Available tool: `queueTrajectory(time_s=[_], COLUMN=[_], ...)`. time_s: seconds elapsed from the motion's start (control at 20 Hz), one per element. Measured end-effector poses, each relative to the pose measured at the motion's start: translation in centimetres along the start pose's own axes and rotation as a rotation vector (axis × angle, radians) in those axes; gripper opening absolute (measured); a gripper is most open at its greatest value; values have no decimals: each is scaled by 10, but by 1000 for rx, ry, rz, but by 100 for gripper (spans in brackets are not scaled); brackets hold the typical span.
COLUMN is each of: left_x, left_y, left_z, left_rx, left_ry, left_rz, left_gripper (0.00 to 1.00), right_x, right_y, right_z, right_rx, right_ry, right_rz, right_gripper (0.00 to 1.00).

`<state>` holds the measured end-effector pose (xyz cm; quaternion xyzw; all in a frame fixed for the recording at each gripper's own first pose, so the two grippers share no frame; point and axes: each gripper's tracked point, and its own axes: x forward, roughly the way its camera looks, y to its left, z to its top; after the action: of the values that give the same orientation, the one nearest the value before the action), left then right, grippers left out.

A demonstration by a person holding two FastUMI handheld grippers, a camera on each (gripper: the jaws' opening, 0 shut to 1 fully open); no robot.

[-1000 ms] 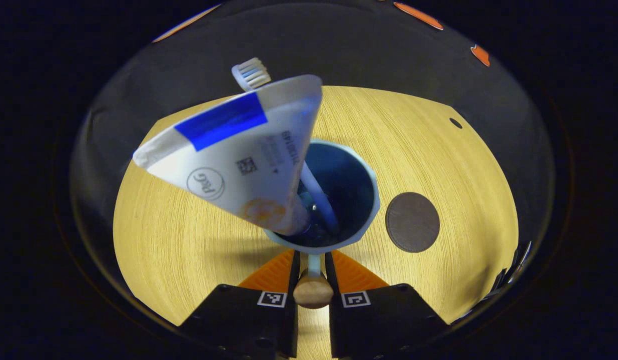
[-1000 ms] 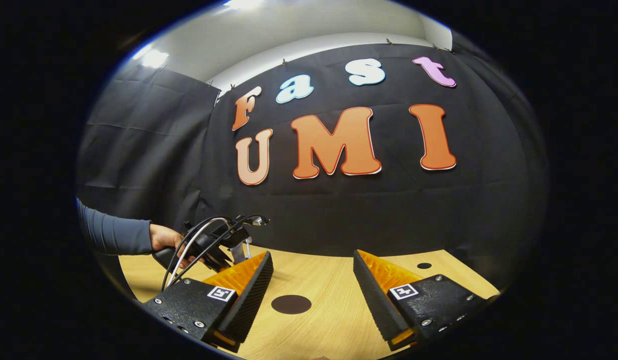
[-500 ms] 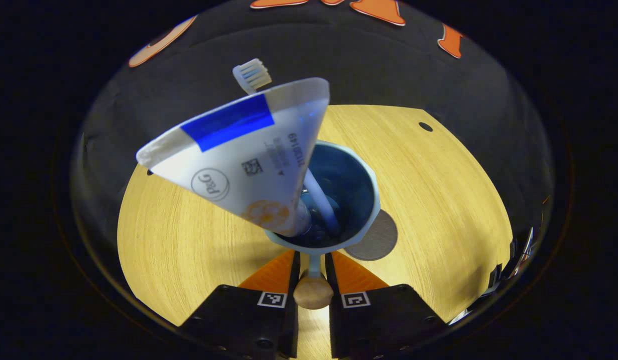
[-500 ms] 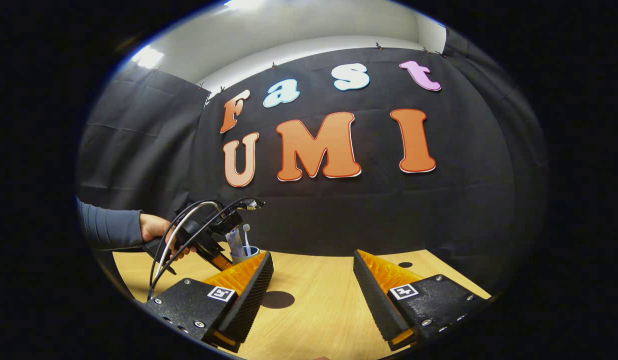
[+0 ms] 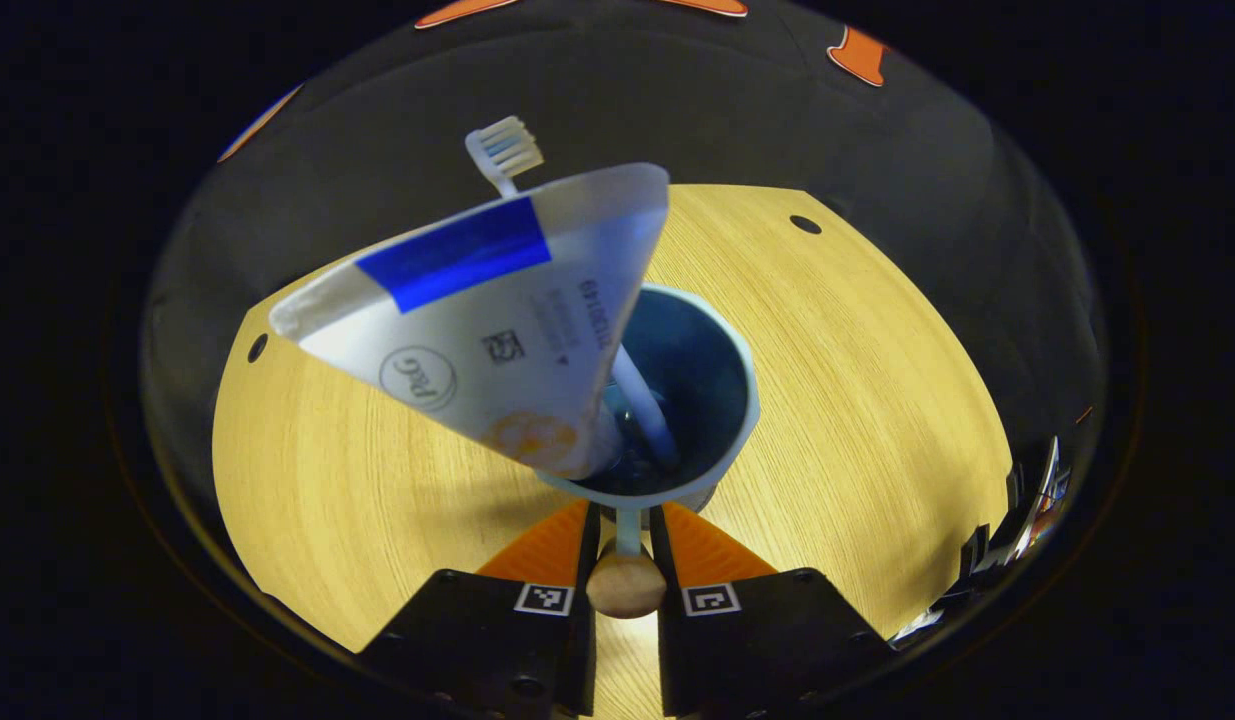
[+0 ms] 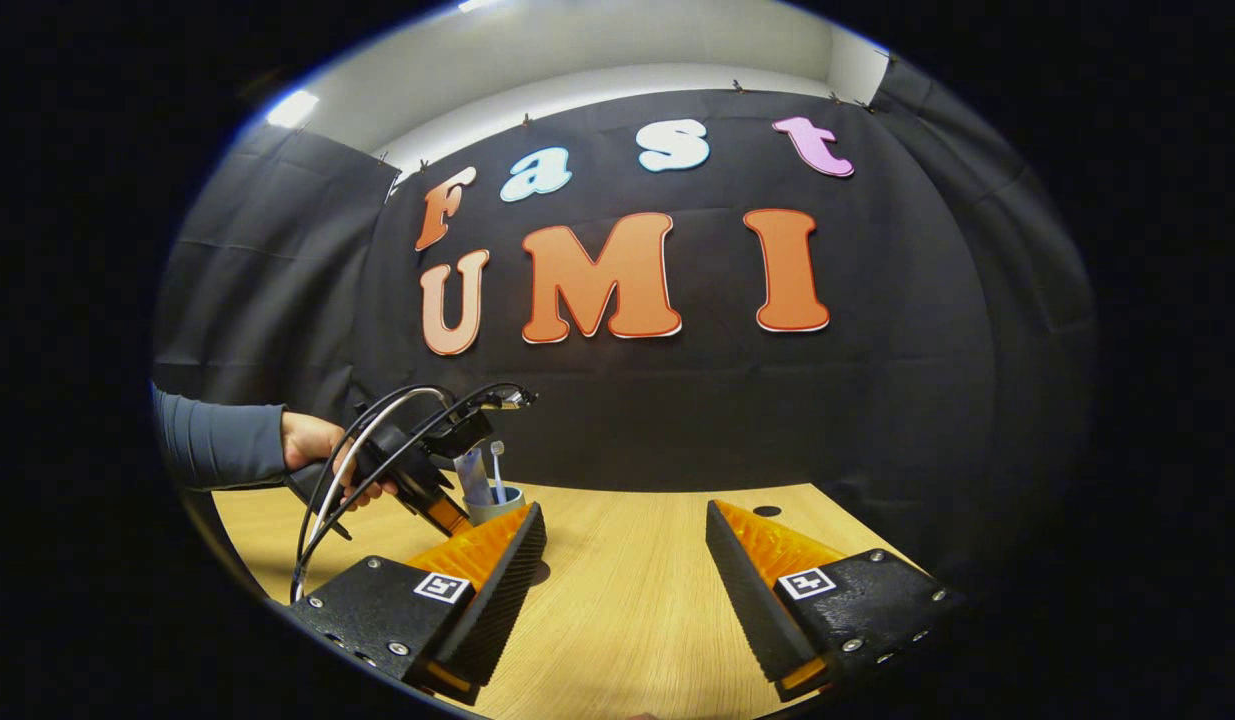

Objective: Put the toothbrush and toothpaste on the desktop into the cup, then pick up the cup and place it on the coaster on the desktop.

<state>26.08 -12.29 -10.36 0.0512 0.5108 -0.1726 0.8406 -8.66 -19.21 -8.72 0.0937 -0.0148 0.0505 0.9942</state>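
Pale blue round cup (image 5: 717,400) at frame centre, darker blue inside. White toothpaste tube (image 5: 477,320) crossed by a blue band. White-bristled toothbrush (image 5: 504,150) above. Yellow wood-grain tabletop (image 5: 857,380). Grey sleeve (image 6: 217,450), left edge.

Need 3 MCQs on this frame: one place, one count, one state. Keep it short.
1. Where is the toothpaste?
A. flat on the table
B. standing in the cup
C. in the right gripper

2. How many items stand in the cup?
A. one
B. two
C. three

3. How does the right gripper stand?
A. open, empty
B. shut on the cup
C. shut on the toothbrush

Key: B, the tube leans out of the cup; B, toothpaste and toothbrush; A, jaws wide apart over the table.
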Motion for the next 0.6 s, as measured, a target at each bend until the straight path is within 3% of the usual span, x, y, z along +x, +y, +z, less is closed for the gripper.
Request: queueTrajectory(time_s=[0.25,0.3,0.45,0.6], left_x=[9,3,-21,-28], left_y=[-14,-15,-17,-18], left_z=[-15,-10,17,19], left_rx=[-7,11,69,74], left_ry=[62,36,-76,-181], left_rz=[-11,-15,0,28], left_gripper=[26,35,100,99], right_x=[0,1,6,14], right_y=[-7,-6,-6,0], right_z=[-9,-11,-12,-6], right_rx=[7,7,-3,-8], right_ry=[26,30,43,38], right_rz=[-18,-20,-33,-47], right_gripper=[96,96,96,96])
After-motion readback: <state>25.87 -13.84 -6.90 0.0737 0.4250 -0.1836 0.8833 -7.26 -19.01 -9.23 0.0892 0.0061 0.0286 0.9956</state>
